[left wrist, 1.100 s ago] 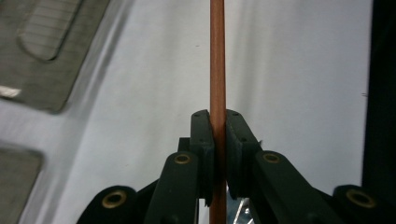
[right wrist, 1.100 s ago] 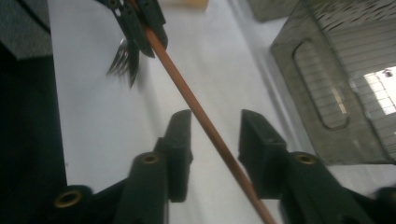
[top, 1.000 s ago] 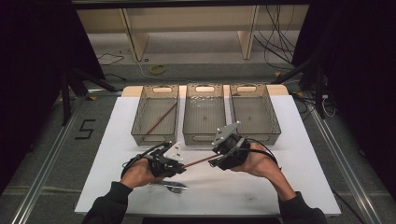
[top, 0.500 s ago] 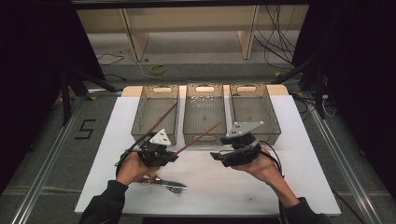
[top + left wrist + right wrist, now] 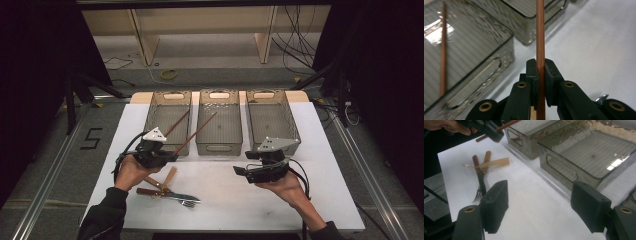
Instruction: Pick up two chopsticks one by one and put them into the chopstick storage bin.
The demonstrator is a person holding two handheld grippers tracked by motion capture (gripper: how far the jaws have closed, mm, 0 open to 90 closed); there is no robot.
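My left gripper (image 5: 167, 156) clamps a slim, round, reddish-brown wooden chopstick (image 5: 540, 37) near its lower end; the stick slants up over the left tray (image 5: 156, 108). My right gripper (image 5: 539, 205), jaws just opening, stands wide and empty above the white table (image 5: 225, 190).

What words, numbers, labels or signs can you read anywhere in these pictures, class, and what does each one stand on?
"5": a black taped figure on the grey floor, left of the white table in the high view.
No other text is readable; the three smoky clear plastic bins and the brown wooden chopstick carry no lettering.
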